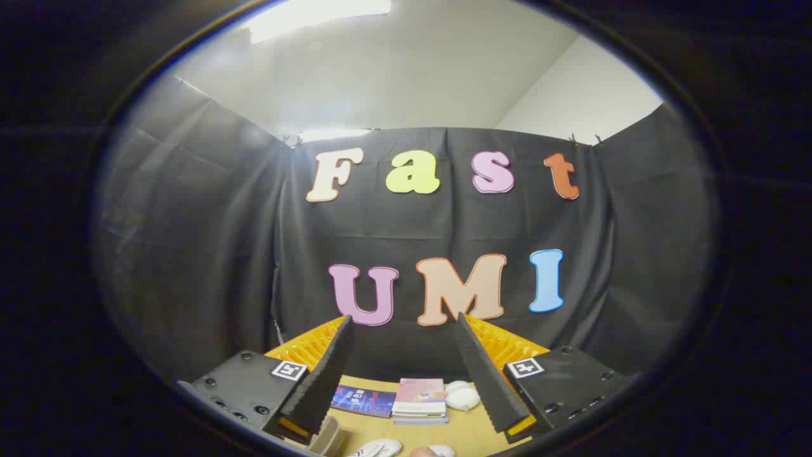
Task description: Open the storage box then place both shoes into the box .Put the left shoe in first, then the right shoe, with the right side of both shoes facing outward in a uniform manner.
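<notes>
My gripper (403, 317) is open and tilted upward, its two black fingers spread wide with nothing between them. Below and between the finger bases lies the wooden table (472, 431). A white shoe (375, 449) with small red and blue marks peeks in at the table's near edge, mostly cut off. Another pale rounded piece (436, 451) sits just right of it; I cannot tell what it is. A beige edge (330, 435) shows beside the left finger's base, too little of it to identify.
At the back of the table, against the black cloth wall, lie a blue book (363, 401), a short stack of books (419, 401) and a white padded object (462, 397) by the right finger.
</notes>
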`<state>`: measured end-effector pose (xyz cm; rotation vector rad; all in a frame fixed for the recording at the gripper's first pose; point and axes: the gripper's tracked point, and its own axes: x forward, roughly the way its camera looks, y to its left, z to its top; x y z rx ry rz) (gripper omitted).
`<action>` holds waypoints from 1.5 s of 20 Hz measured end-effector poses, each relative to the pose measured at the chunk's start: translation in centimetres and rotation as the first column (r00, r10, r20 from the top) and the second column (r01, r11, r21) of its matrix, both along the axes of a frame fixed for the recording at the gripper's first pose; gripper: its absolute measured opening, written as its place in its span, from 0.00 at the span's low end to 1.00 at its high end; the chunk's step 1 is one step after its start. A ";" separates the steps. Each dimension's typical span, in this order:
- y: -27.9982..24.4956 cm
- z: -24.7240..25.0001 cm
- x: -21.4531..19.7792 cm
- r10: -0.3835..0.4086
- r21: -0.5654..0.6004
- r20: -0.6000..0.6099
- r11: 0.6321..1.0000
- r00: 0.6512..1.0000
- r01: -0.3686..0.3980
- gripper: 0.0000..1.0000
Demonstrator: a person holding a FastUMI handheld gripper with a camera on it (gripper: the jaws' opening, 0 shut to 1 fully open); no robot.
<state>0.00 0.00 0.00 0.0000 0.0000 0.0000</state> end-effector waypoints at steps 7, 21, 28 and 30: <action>1.4 -0.7 0.7 0.039 0.013 -0.027 0.999 0.999 -0.039 0.98; 3.8 -2.7 2.2 0.129 0.041 -0.042 0.991 0.991 -0.128 0.98; 7.7 -10.2 3.7 0.303 0.142 -0.183 0.949 0.935 -0.280 0.99; 8.3 -13.9 4.3 0.341 0.202 -0.245 0.934 0.908 -0.296 0.99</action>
